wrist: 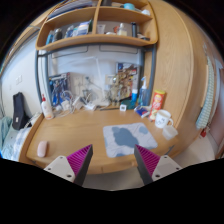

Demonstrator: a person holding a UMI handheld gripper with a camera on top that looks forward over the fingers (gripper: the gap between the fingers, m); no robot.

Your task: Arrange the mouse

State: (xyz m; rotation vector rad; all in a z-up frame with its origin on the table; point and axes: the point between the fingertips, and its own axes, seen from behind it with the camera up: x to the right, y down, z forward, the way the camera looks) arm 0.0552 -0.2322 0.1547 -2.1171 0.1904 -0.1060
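Claw [113, 164] hangs released above a wooden counter [75, 130], its pink-padded fingers [80, 158] spread apart with nothing between them.

From left to right: a dark object stands at the counter's left end, with a white bottle [47, 108] just beside it; the mouse [42, 148], small and pale, lies near the counter's front edge, left of the left finger and apart from it; a blue-grey mat [125, 138] lies on the counter just ahead of the fingers; an orange container [158, 99] stands toward the back right, and a white mug [164, 119] sits near it. Cluttered shelves [97, 38] run above.
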